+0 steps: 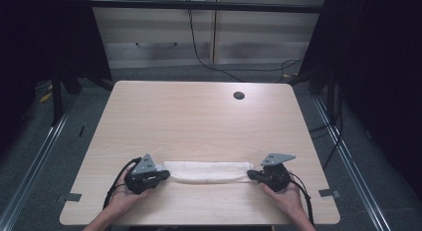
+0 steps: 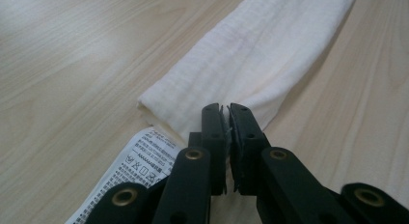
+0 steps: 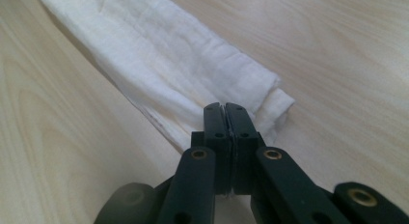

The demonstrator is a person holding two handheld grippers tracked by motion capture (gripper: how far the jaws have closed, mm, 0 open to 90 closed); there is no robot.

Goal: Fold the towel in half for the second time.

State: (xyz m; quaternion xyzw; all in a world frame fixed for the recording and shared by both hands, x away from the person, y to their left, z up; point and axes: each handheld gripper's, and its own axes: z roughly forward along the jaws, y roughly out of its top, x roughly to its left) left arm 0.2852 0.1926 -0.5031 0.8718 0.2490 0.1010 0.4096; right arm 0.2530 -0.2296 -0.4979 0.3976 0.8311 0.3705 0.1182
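A white cloth (image 1: 206, 172), folded into a long narrow strip, lies across the near part of the wooden table (image 1: 199, 116). My left gripper (image 1: 164, 174) is shut on the cloth's left end, and in the left gripper view the gripper (image 2: 225, 113) pinches the cloth (image 2: 251, 64) at its near corner. A printed care label (image 2: 140, 161) sticks out beside the jaws. My right gripper (image 1: 251, 174) is shut on the right end; the right gripper view has the gripper (image 3: 224, 108) clamped on a thin edge of the cloth (image 3: 169, 60).
A round cable hole (image 1: 239, 95) sits near the table's far right. Past the far edge are drawer fronts and a hanging cable (image 1: 199, 52). Metal floor rails (image 1: 30, 161) run along both sides of the table.
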